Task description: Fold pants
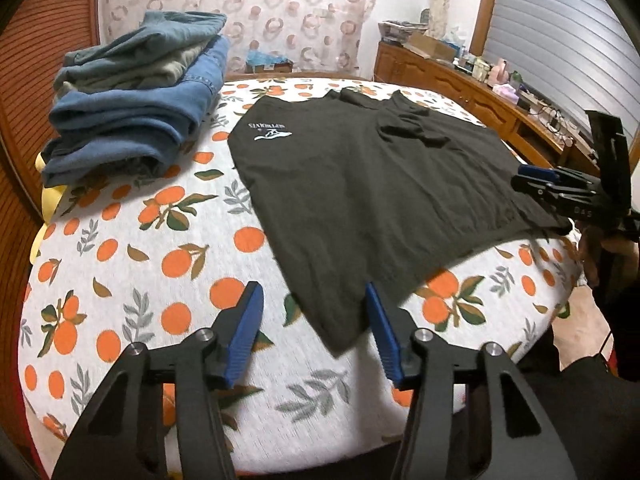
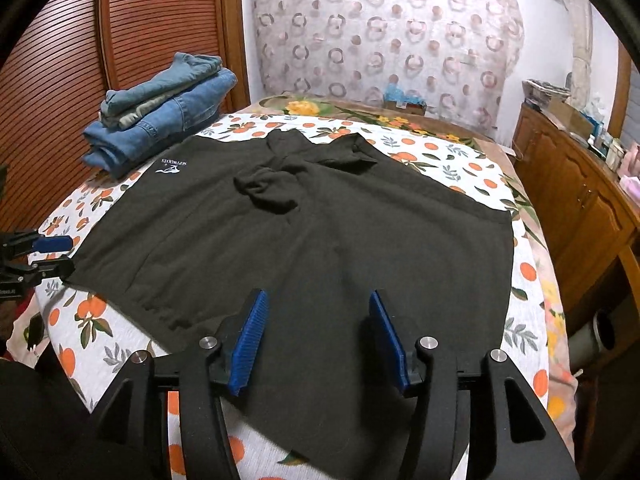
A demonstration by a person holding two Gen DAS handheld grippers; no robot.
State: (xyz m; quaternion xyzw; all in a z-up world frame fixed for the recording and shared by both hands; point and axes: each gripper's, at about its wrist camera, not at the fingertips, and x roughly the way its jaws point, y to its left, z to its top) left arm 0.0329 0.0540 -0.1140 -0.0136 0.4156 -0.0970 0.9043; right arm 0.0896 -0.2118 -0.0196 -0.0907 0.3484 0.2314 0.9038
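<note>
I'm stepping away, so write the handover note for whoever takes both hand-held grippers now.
Left hand-held gripper: open, nothing held, over the near left corner of the black pants.
Right hand-held gripper: open, nothing held, above the near hem.
Pants lie spread on the orange-print sheet, a bunched wrinkle near the middle.
Stack of folded jeans sits far left.
Done: pants laid out. Left: all of the folding.

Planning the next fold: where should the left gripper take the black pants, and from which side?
Take the black pants at the near corner, coming in from the bed's near edge. That corner lies flat and free just ahead of the open left gripper.
</note>
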